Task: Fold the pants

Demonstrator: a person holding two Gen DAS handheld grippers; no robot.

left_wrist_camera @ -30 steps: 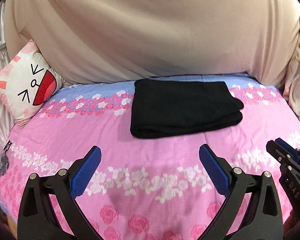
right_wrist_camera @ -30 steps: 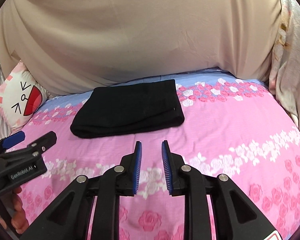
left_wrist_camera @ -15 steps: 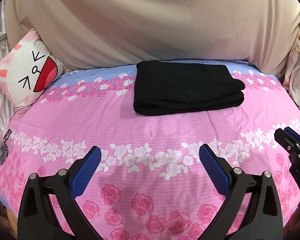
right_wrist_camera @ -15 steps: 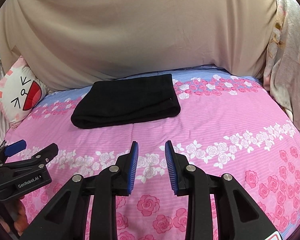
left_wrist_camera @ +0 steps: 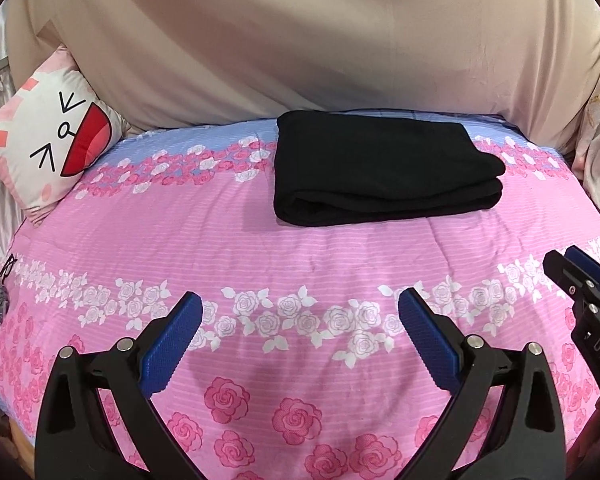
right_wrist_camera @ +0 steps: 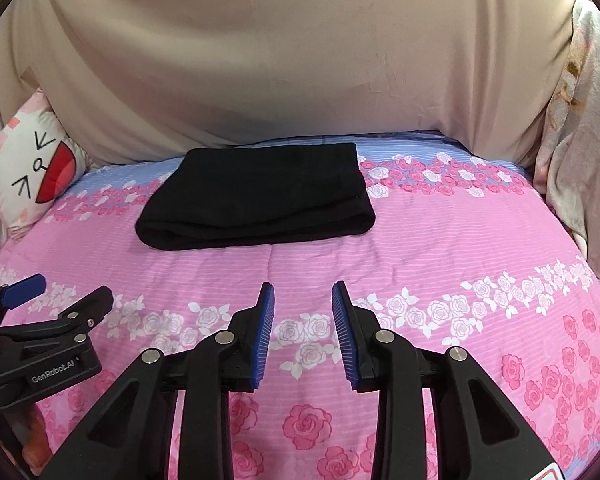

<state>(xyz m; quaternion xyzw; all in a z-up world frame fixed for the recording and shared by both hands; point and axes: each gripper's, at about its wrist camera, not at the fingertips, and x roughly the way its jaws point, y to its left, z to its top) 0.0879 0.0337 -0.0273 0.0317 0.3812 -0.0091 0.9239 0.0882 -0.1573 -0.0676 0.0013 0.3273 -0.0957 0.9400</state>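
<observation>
The black pants lie folded into a thick rectangle at the far side of the pink floral bedspread; they also show in the right wrist view. My left gripper is wide open and empty, well short of the pants. My right gripper is empty, its jaws a narrow gap apart, also short of the pants. Each gripper shows at the edge of the other's view: the right one and the left one.
A cat-face cushion leans at the back left. A beige sheet hangs behind the bed. A floral quilt is piled at the right edge. The bed's near edge lies below the grippers.
Both grippers have drawn back from the folded pants, which look farther away. The right gripper's jaws have parted a little. The pants have not moved.
</observation>
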